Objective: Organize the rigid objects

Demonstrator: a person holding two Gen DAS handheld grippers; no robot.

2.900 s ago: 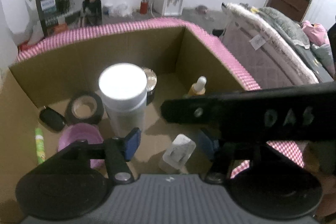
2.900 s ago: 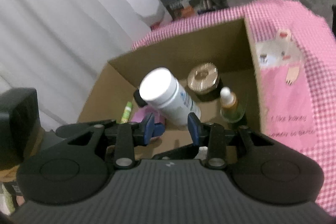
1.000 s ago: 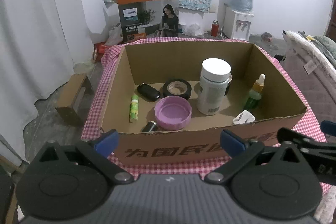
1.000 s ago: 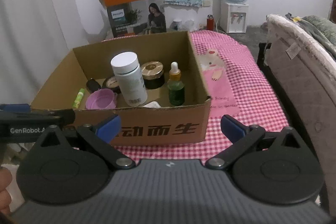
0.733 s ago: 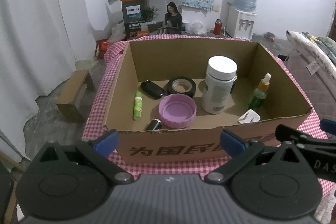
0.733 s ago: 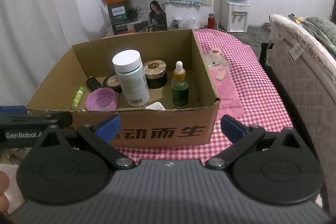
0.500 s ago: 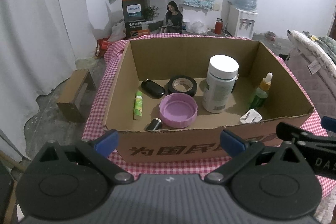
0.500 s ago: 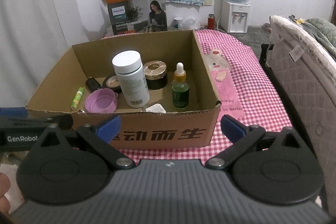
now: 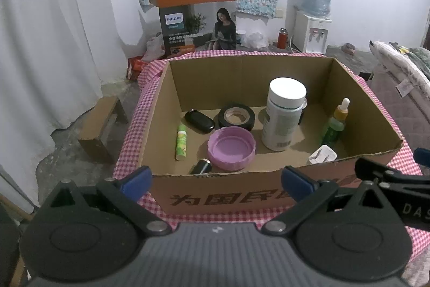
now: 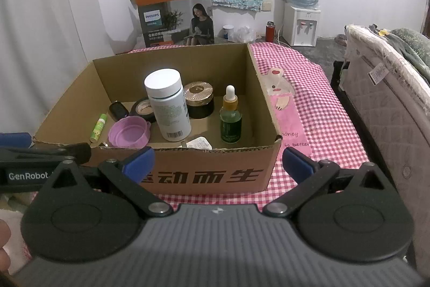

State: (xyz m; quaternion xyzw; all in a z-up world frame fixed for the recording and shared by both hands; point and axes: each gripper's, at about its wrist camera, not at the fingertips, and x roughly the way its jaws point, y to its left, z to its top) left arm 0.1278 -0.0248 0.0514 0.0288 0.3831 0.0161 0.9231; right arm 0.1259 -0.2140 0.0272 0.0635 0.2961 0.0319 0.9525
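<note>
A: The left hand-held gripper [image 9: 216,180] sits nearest the lens, fingers spread wide with nothing between them. The right hand-held gripper [image 10: 217,162] is the same: wide apart and empty. Both hang in front of the cardboard box [image 10: 209,174], short of its near wall.

B: And where are the rigid objects?

A: All inside that box, which stands on the bench [image 10: 309,109] under a pink checked cloth. By the near wall lie a small white packet [image 10: 199,144] and a dark little tube [image 9: 201,166]. Just past them is the purple lid [image 9: 231,144], open side up, with a green stick [image 9: 181,138] lying to its left. The white bottle [image 10: 168,104] stands upright in the middle, and the green dropper bottle [image 10: 230,119] is upright to its right, a little apart.

B: Farther back?

A: A roll of black tape [image 9: 236,116] lies flat, with a black oval object [image 9: 199,120] to its left. A dark jar with a gold lid [image 10: 200,100] is behind the white bottle. Beyond the bench an orange-topped product box [image 10: 174,15] stands by the wall.

B: So which step is this?

A: I judge it the end of the packing. I see no loose item on the cloth outside the box, so nothing seems left to fetch. If tidying goes on, the next move calls for reaching over the near wall from above, since the wall blocks a level approach.
</note>
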